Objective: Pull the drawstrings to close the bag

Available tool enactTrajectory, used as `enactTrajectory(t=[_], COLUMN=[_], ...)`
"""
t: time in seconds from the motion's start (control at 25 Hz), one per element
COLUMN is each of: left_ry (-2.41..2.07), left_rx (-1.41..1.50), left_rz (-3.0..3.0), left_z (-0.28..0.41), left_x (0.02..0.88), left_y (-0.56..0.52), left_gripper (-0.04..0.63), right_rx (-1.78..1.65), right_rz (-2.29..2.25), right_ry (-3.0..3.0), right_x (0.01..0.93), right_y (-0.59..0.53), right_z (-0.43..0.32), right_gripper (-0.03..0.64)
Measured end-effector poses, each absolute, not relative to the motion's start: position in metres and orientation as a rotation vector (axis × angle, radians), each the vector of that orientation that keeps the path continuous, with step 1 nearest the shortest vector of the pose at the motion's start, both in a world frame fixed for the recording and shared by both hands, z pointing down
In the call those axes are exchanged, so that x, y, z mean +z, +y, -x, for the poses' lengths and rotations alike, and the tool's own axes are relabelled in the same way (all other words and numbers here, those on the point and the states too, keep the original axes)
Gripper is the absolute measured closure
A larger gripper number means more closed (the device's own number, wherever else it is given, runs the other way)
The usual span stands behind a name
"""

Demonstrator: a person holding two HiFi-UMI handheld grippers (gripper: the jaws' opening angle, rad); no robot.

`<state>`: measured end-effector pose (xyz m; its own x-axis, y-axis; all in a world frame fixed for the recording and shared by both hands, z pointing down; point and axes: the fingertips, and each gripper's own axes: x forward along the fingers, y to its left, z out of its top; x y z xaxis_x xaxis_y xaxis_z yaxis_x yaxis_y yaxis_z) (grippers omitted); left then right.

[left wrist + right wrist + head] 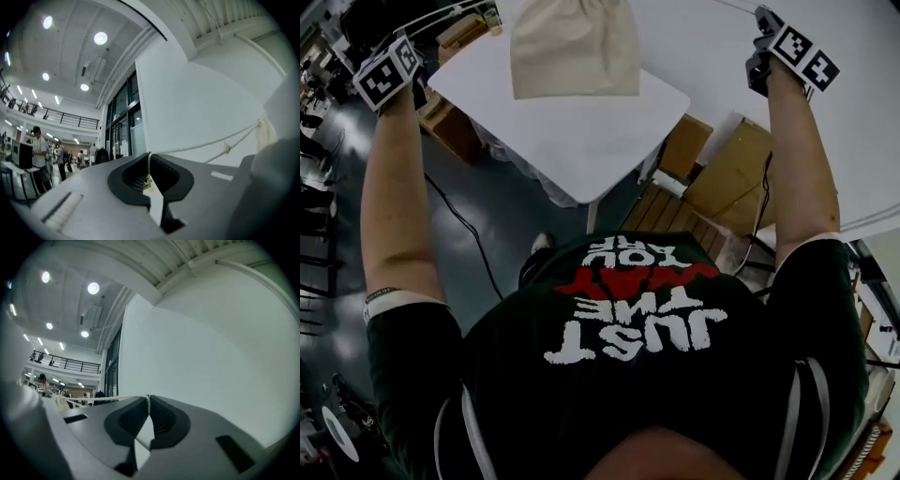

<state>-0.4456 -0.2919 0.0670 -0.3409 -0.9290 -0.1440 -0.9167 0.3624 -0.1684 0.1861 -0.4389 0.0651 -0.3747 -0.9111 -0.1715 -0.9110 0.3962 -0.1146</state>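
**One bag, two drawstrings, two clamped grippers**

A white table [581, 141] stands on a dark floor [478, 206] in a tall hall with round ceiling lights [100, 38]. At least three cardboard boxes [736, 178] sit beside the table. One beige drawstring bag [574, 47] shows over the table's far edge. The left gripper [149, 161] is closed on one drawstring [201, 146]. The right gripper [148, 404] is closed on the other drawstring [108, 399].

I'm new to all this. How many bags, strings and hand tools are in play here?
Cloth bag: 1
Drawstrings: 2, the left drawstring and the right drawstring, each pinched in a tool
Tools: 2, the left tool and the right tool, both shut
Total: 5
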Motion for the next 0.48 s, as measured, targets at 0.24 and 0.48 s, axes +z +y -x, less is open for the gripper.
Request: enactTrajectory(t=[0.24, 0.48], left_ry=[2.394, 2.381], left_rx=[-0.045, 0.051], left_rz=[1.705, 1.761], left_z=[0.452, 0.45], left_x=[0.084, 0.079], left_y=[-0.291, -0.29], left_gripper=[0.586, 0.586], right_rx=[-0.083, -0.085], right_rz=[1.617, 1.596], right_ry=[2.418, 2.422], right_x=[0.092, 0.091], right_y=[-0.441, -0.434], right_z=[-0.209, -0.205], right_gripper=[0.606, 0.604])
